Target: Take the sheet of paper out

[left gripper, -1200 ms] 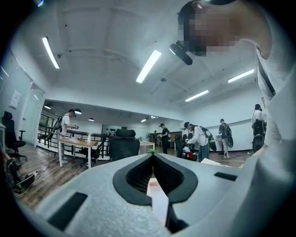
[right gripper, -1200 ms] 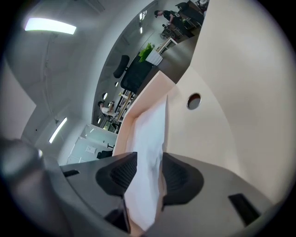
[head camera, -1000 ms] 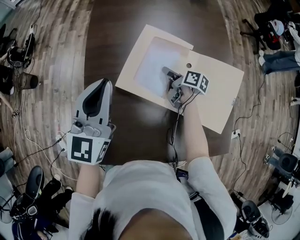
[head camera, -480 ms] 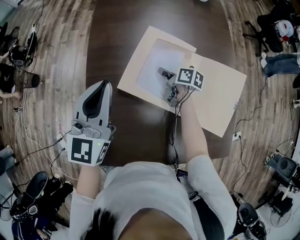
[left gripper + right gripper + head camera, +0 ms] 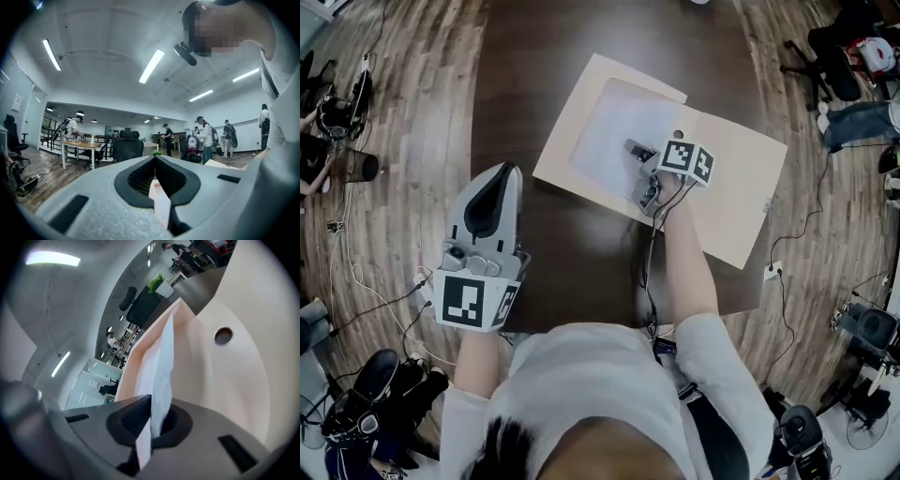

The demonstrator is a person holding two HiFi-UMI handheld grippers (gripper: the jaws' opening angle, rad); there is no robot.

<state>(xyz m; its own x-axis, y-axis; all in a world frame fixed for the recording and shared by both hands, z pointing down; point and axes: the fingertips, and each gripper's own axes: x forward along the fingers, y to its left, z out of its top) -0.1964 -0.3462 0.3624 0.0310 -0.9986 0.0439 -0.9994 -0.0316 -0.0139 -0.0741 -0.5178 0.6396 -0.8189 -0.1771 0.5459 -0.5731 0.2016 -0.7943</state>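
Paper lies at the middle of things: the white sheet of paper (image 5: pixel 614 131) rests on the left half of a wide beige envelope (image 5: pixel 736 202), which is spread flat on the dark table (image 5: pixel 572 244). A beige border frames the sheet on its far and left sides. From above it is hard to say whether the sheet lies in a pocket or merely on top.

The right gripper (image 5: pixel 636 150) reaches onto the sheet's near right corner, pointing down at a slant. Its jaws have just been closing, with the sheet between them. In the right gripper view the jaws are pinched together on the sheet's edge (image 5: pixel 159 366), and the paper rises from them as a thin upright blade. The envelope's inner face (image 5: pixel 234 380) curves away to the right there, with a small round hole (image 5: pixel 223 335) punched in it. The same hole (image 5: pixel 678 134) sits just beyond the gripper's marker cube (image 5: pixel 689 161) in the head view.

The left gripper (image 5: pixel 492 178) is well apart from the envelope, over the table's near left edge. It points level, and its jaws are together with nothing between them. Its own view (image 5: pixel 155 161) looks out over a large room with people, desks and office chairs.

Wood-plank floor (image 5: pixel 422 112) surrounds the table, strewn with cables.
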